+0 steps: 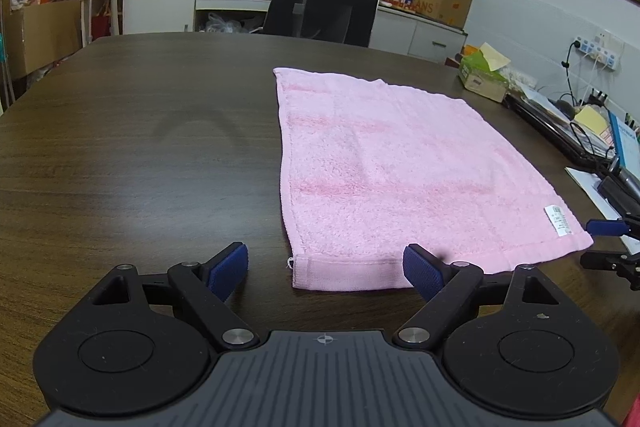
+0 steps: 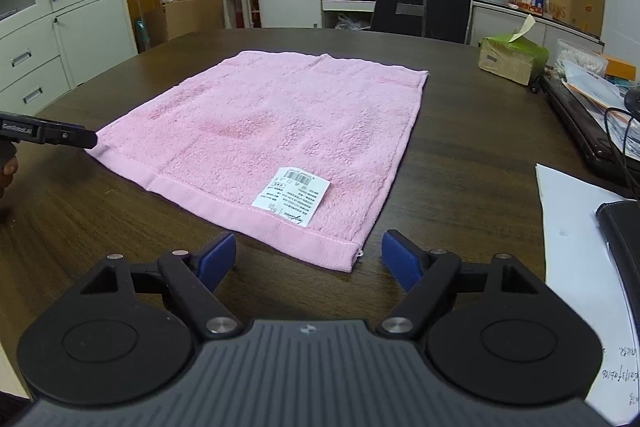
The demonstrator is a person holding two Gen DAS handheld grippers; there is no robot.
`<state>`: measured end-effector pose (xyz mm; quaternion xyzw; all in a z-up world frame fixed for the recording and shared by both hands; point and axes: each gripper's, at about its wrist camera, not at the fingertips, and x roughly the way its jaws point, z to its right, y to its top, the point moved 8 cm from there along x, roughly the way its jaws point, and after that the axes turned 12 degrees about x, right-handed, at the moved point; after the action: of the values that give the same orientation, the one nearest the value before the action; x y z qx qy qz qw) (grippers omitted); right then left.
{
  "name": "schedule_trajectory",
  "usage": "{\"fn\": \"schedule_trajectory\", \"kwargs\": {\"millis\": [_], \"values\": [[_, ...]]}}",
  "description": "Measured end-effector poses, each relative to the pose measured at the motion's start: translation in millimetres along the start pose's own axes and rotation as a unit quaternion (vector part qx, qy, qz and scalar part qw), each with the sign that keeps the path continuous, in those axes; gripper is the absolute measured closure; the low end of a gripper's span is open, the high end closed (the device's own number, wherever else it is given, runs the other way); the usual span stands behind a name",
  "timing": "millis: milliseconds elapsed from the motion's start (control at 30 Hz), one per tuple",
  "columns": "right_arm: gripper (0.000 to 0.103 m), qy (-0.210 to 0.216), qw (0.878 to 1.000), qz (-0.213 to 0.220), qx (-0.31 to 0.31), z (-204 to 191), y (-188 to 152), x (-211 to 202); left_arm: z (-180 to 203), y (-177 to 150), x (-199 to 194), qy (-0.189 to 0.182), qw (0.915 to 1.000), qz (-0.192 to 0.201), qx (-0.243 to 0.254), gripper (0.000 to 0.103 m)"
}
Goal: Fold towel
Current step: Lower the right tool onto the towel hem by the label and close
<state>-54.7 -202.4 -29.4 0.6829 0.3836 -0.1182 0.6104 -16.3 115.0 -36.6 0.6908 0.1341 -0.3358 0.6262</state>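
Even indoor light, fisheye-warped edges

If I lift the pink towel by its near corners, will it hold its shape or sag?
The pink towel will probably sag: it looks like soft terry lying limp and flat on the table. It is likely light, being a single thin layer. The stitched hem should give firmer purchase.

Black office chair (image 1: 320, 7) behind dark table (image 1: 140, 147), tissue box (image 2: 512, 57)

Black grippers (image 1: 326, 273) with ribbed blue pads (image 1: 228, 273) (silver pivot screws).
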Motion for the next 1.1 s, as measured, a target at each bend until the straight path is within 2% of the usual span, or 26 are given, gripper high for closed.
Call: {"fn": "schedule_trajectory", "kwargs": {"millis": [100, 267, 367, 467, 533, 633, 700, 733, 800, 867, 1033, 1067, 1100], "values": [[0.011, -0.009, 1.0, -0.003, -0.008, -1, -1, 2, 5, 0, 0, -0.006, 0.9999, -0.001, 0.008, 0.024], [0.011, -0.02, 1.0, -0.006, -0.014, 0, -1, 6, 12, 1, 2, -0.007, 0.9998, -0.001, 0.018, 0.025], [0.015, -0.022, 1.0, -0.003, -0.014, 1, 0, 5, 15, 2, 4, -0.002, 0.9997, -0.003, 0.023, 0.026], [0.027, -0.019, 1.0, 0.002, -0.017, 1, 1, 4, 17, 3, 6, 0.001, 0.9997, -0.005, 0.025, 0.028], [0.037, -0.018, 1.0, 0.005, -0.017, 0, 1, 3, 17, 4, 6, 0.005, 0.9996, -0.006, 0.028, 0.033], [0.044, -0.016, 1.0, 0.007, -0.018, -1, 1, 3, 19, 5, 7, 0.013, 0.9993, -0.008, 0.035, 0.037], [0.048, -0.015, 1.0, 0.008, -0.018, -2, 2, 2, 20, 5, 8, 0.019, 0.9989, -0.009, 0.041, 0.05], [0.052, -0.015, 1.0, 0.009, -0.019, -2, 1, 2, 21, 5, 8, 0.022, 0.9987, -0.009, 0.046, 0.053], [0.058, -0.015, 1.0, 0.01, -0.019, -3, 1, 1, 23, 5, 8, 0.026, 0.9982, -0.01, 0.053, 0.067], [0.064, -0.017, 1.0, 0.012, -0.018, -4, 1, 0, 25, 5, 8, 0.021, 0.9983, -0.012, 0.052, 0.072], [0.086, -0.023, 0.999, 0.017, -0.014, -2, 1, -1, 30, 7, 9, 0.02, 0.9978, -0.016, 0.061, 0.084], [0.088, -0.023, 1.0, 0.017, -0.012, -2, 2, -2, 31, 7, 9, 0.017, 0.9979, -0.016, 0.06, 0.091], [0.091, -0.023, 1.0, 0.018, -0.01, -2, 2, -3, 32, 7, 9, 0.014, 0.9981, -0.017, 0.058, 0.094]]}}
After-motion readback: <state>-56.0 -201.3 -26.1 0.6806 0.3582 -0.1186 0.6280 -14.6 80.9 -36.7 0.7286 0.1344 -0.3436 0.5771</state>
